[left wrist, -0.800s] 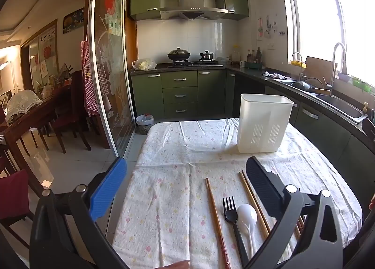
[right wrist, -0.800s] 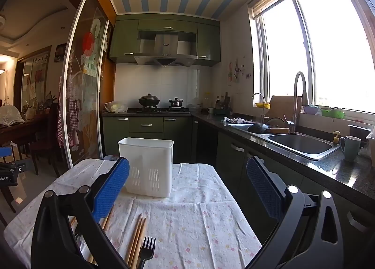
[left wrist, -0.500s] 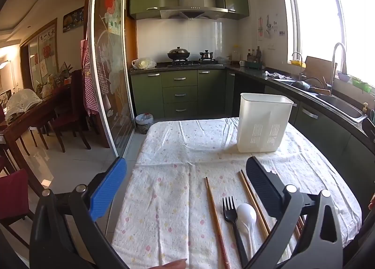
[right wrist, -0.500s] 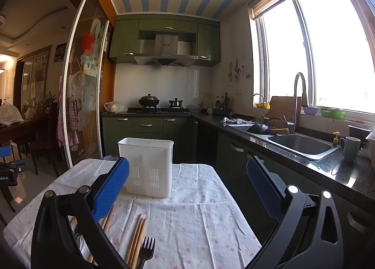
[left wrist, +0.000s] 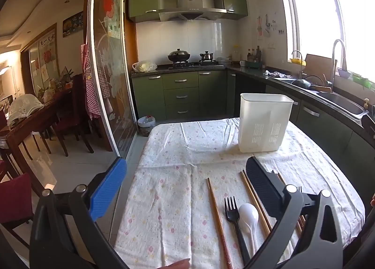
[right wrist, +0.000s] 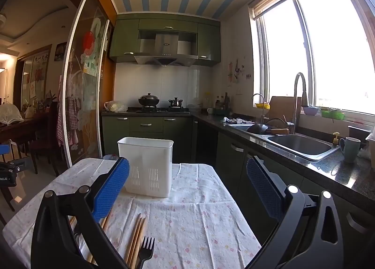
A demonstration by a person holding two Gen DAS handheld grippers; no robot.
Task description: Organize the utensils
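Nothing picked up yet

Nothing has shifted lately: my left hand-held gripper and right hand-held gripper hover spread and empty; fork, spoon, chopsticks lie on the counter, caddy unfilled.

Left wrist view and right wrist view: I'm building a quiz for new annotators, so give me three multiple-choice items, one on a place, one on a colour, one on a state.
1. Where does the white caddy stand?
A. on the tablecloth, beyond the utensils
B. in the sink
C. on the stove

2. What colour is the fork beside the white spoon?
A. red
B. black
C. silver

3. How is the left hand-held gripper?
A. shut on a chopstick
B. shut on the spoon
C. open, holding nothing

Answers: 1 A, the caddy sits upright on the cloth past the cutlery. 2 B, its tines and handle are black. 3 C, the fingers stand wide apart with nothing between.
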